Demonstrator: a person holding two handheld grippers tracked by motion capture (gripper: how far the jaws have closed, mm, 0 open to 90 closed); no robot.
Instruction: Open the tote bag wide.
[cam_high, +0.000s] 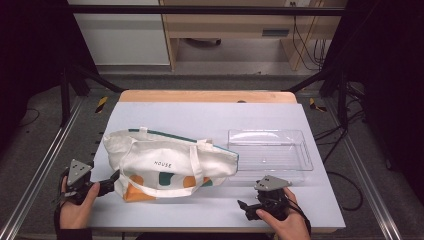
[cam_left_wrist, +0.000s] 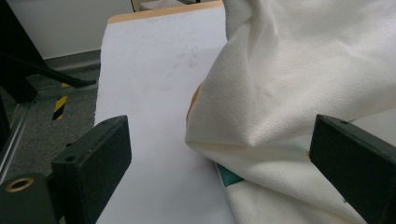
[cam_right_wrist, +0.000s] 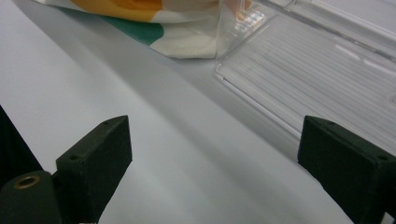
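A cream tote bag (cam_high: 170, 160) printed with orange and green shapes lies flat on the left half of the white table (cam_high: 200, 117), its handles across the top. My left gripper (cam_high: 111, 184) sits at the bag's near-left corner. In the left gripper view it (cam_left_wrist: 219, 154) is open, and a fold of the bag (cam_left_wrist: 299, 79) reaches in between the jaws without either pad pressing on it. Near the table's front edge my right gripper (cam_high: 246, 210) points left. In its own view it (cam_right_wrist: 215, 158) stands open over bare table, with the bag (cam_right_wrist: 154, 28) farther ahead.
A clear plastic tray (cam_high: 270, 150) rests on the right half of the table, touching the bag's right end; its ribbed wall (cam_right_wrist: 317, 70) lies just ahead of my right gripper. Metal frame rails run along both sides of the table.
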